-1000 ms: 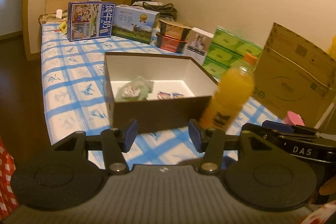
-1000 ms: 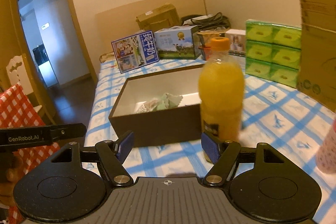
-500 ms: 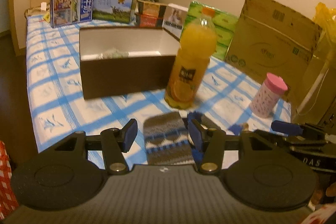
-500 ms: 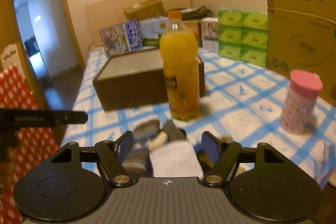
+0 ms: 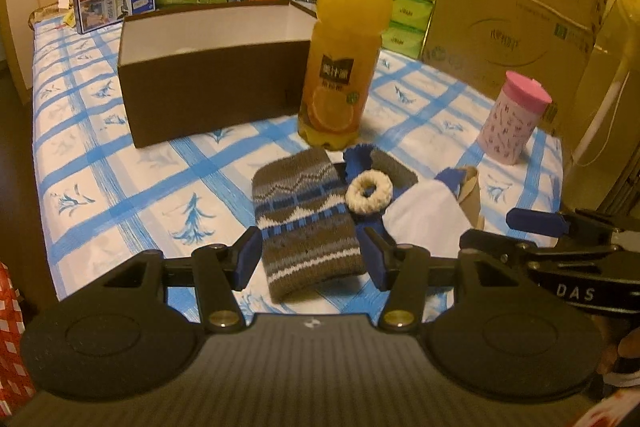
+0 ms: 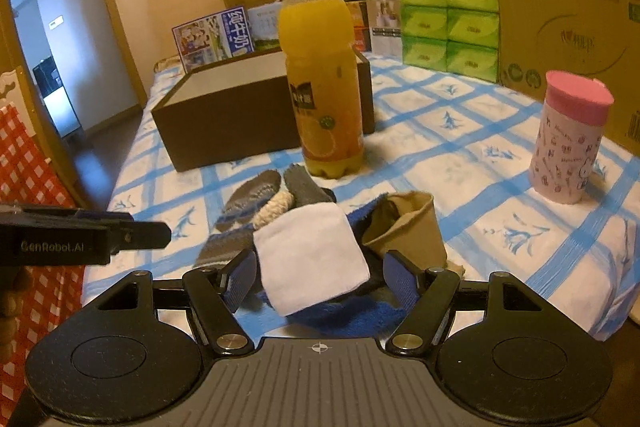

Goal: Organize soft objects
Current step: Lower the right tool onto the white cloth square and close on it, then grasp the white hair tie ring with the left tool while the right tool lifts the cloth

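The left gripper (image 5: 310,257) is hovering with its jaws parted on either side of a patterned knit sock (image 5: 306,223), the blue pads not visibly pressing on it, so it is gripping nothing. The right gripper (image 6: 320,281) is standing wider open over a folded white cloth (image 6: 310,253), also holding nothing.

The soft things are lying in a loose heap on the blue-checked tablecloth (image 5: 120,187), near its front edge: the sock, the white cloth, a cream scrunchie (image 5: 369,191) resting on the sock's upper right corner, a blue towel (image 6: 352,317) underneath, and a tan sock (image 6: 412,229) just to the right.

Just behind the heap an orange juice bottle (image 5: 344,59) is standing upright, and a pink-lidded cup (image 6: 570,143) is standing well off to the right. Behind the bottle an open brown box (image 5: 208,87) is sitting; its contents are hidden from here.
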Tool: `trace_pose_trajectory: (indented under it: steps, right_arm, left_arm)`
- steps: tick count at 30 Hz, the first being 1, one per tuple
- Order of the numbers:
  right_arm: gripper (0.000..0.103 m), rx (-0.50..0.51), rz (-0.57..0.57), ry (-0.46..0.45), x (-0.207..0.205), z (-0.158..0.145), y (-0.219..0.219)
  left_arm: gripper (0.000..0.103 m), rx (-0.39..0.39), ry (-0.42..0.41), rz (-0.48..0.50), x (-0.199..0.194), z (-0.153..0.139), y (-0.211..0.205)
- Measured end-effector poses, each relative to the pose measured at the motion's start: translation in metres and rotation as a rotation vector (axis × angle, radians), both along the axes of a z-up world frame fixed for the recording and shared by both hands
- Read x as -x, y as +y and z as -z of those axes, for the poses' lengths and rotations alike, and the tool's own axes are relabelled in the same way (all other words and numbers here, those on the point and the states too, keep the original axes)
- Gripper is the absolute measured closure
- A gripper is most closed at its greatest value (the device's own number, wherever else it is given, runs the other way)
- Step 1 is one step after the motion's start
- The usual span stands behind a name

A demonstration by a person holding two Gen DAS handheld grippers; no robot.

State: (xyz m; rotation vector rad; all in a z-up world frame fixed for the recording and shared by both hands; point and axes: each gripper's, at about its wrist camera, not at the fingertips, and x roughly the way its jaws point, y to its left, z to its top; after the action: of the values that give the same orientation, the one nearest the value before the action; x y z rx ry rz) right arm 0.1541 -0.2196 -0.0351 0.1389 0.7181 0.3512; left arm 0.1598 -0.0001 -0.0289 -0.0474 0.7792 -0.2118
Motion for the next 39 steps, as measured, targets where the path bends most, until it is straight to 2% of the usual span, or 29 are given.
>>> trace_pose_trajectory:
  steps: [6, 15, 18, 21, 22, 26, 39]
  right_arm:
    - [0.034, -0.028, 0.008, 0.018, -0.013, 0.014, 0.0]
    - [0.047, -0.156, 0.057, 0.096, -0.028, 0.035, -0.015]
    - [0.059, -0.196, 0.074, 0.109, -0.03, 0.038, -0.021]
    - [0.077, -0.193, 0.07, 0.088, -0.029, 0.035, -0.021]
    - [0.087, -0.188, 0.069, 0.077, -0.028, 0.034, -0.021]
    - [0.102, -0.154, 0.053, 0.014, -0.021, 0.025, -0.019]
    - [0.102, -0.133, 0.039, -0.189, -0.008, -0.019, -0.018]
  left_arm:
    - [0.053, -0.013, 0.03, 0.005, -0.007, 0.014, -0.004]
    - [0.053, -0.021, 0.058, -0.003, -0.013, 0.025, -0.004]
    - [0.053, -0.02, 0.065, -0.004, -0.015, 0.027, -0.004]
    - [0.053, -0.02, 0.069, -0.004, -0.016, 0.029, -0.004]
    - [0.053, -0.02, 0.069, -0.004, -0.016, 0.029, -0.005]
    - [0.054, -0.023, 0.069, -0.001, -0.016, 0.03, -0.006]
    - [0.058, -0.038, 0.029, 0.054, -0.023, 0.026, -0.02]
